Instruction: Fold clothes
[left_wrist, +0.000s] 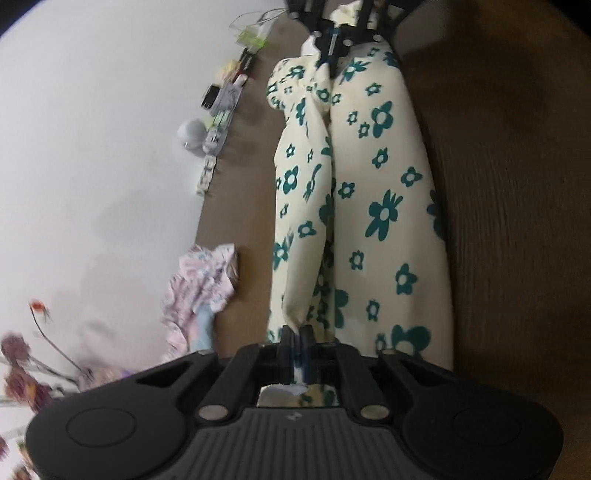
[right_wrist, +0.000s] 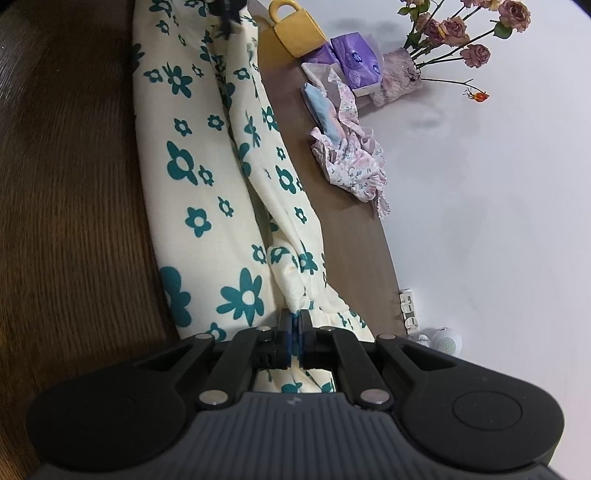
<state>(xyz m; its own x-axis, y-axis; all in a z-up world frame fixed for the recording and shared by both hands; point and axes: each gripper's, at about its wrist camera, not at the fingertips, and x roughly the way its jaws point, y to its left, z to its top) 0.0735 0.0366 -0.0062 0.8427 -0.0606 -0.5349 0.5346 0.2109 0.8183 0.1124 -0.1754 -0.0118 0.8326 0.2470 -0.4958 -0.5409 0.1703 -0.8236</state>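
A cream garment with teal flowers (left_wrist: 373, 206) hangs stretched lengthways between my two grippers, over the brown table. My left gripper (left_wrist: 295, 332) is shut on one end of the fabric. At the top of the left wrist view, my right gripper (left_wrist: 328, 55) pinches the other end. In the right wrist view the same flowered garment (right_wrist: 192, 177) runs away from my right gripper (right_wrist: 295, 317), which is shut on a bunched, gathered edge. My left gripper (right_wrist: 227, 14) shows small at the top, gripping the far end.
A crumpled pink floral cloth with a pale blue piece (right_wrist: 351, 155) lies on the table by the white wall (right_wrist: 498, 203). A yellow mug (right_wrist: 295, 33), purple tissue packs (right_wrist: 354, 59) and a vase of dried roses (right_wrist: 399, 77) stand beyond. Small items (left_wrist: 218, 122) line the wall edge.
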